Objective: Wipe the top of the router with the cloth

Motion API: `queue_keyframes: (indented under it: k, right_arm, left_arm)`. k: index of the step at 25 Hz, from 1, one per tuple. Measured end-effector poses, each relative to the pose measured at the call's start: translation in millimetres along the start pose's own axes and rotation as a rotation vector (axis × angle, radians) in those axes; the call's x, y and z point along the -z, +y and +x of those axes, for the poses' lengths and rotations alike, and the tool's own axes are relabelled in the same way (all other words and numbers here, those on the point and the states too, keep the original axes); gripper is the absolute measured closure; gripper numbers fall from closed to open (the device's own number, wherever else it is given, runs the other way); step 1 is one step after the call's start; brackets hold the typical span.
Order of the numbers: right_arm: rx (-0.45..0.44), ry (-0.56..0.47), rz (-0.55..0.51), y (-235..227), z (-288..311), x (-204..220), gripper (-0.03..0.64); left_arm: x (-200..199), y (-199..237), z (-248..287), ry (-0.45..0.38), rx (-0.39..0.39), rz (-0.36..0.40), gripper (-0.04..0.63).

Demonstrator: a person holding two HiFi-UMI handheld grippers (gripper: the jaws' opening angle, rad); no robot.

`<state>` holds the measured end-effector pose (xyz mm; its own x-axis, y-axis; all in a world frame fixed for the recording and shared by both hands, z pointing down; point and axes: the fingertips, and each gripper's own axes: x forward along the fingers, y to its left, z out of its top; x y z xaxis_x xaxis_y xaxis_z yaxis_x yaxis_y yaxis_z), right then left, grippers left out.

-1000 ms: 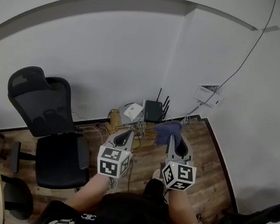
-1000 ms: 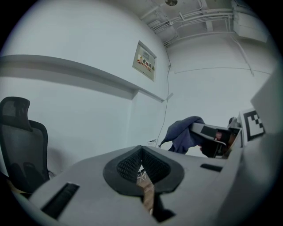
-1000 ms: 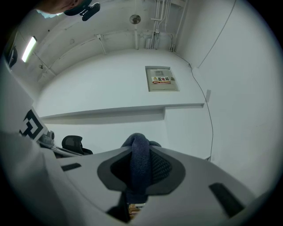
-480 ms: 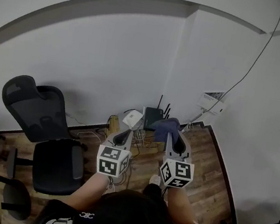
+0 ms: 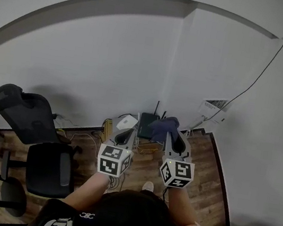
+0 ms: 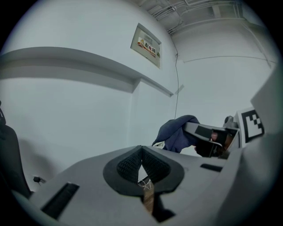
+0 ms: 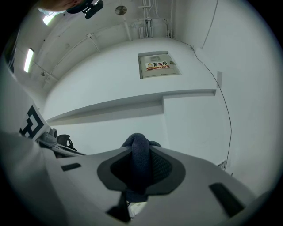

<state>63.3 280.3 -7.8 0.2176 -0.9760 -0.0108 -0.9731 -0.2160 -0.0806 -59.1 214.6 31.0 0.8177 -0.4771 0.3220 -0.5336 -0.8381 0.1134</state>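
You have brought the cloth [image 5: 163,128], pinched in your right gripper [image 5: 170,137], forward to the right edge of the router [image 5: 147,121]; contact is unclear, but wiping looks imminent. Your left gripper [image 5: 125,135], jaws pressed together and empty, hovers left of the router.

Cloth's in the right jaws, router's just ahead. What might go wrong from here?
1. The cloth hangs bunched from the right gripper; it may snag the router on its upright antennas.
2. The router stands beside loose cables by the wall, so a firm wipe might shift it or tug a plug.
3. The left gripper, shut and empty, is near the white box and could bump it.
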Motion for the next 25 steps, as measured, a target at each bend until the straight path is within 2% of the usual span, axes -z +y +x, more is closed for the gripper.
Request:
queue_keyframes:
  k: [11, 15, 20, 25]
  right_arm:
    - [-0.103, 0.034, 0.037, -76.2, 70.2, 3.5, 0.574]
    - [-0.141, 0.048, 0.038, -91.6, 87.0, 6.4, 0.574]
    - [-0.148, 0.068, 0.055, -104.8, 101.8, 15.3, 0.574]
    - [-0.164, 0.086, 0.039, -107.2, 107.5, 22.0, 0.574]
  left_arm:
    - [-23.2, -15.0, 92.8, 0.039, -0.082, -0.027, 0.594]
    - [-26.5, -18.5, 113.3, 0.044, -0.103, -0.055, 0.594]
    - [-23.9, -10.8, 125.4, 0.057, -0.132, -0.06, 0.594]
    - [-15.6, -0.7, 137.2, 0.075, -0.135, -0.115, 0.594]
